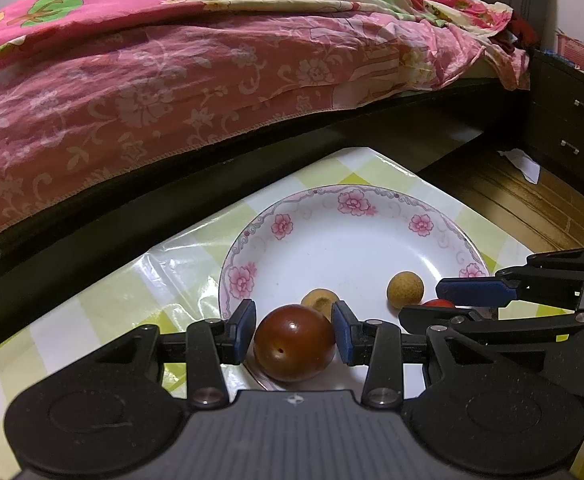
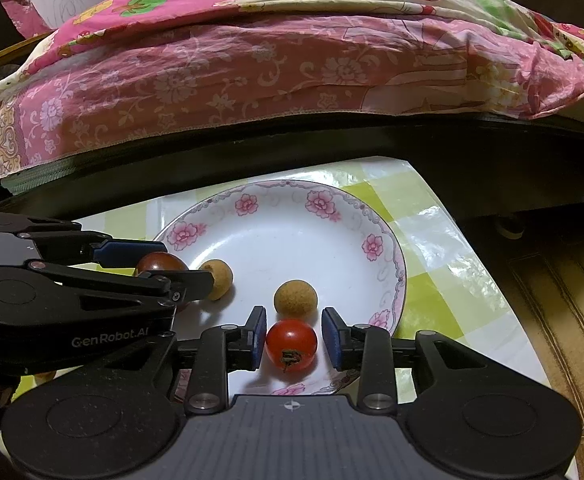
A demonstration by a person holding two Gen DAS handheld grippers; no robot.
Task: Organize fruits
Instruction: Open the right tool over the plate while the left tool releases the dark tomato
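Observation:
A white plate with a pink-flower rim [image 1: 284, 224] [image 2: 248, 204] sits on the checked table cover. My left gripper [image 1: 294, 332] [image 2: 164, 264] is shut on a dark brown-red round fruit [image 1: 294, 344] [image 2: 158, 263] over the plate's near-left rim. My right gripper [image 2: 294, 340] [image 1: 440, 303] is open around a small red tomato [image 2: 291, 344] [image 1: 438, 303] resting on the plate; the left pad sits against it and the right pad stands just clear. Two tan round fruits [image 2: 295, 299] [image 2: 218, 276] lie on the plate beyond the fingers, the tan fruits [image 1: 405, 289] [image 1: 322, 302] also showing in the left wrist view.
The table [image 1: 112, 300] [image 2: 432, 260] wears a glossy green-and-white check cover. A bed with a pink floral quilt [image 1: 172, 80] [image 2: 252, 72] runs close behind it. A dark drawer unit [image 1: 568, 128] and a scrap of paper [image 1: 526, 164] stand on the wooden floor [image 2: 552, 300] at the right.

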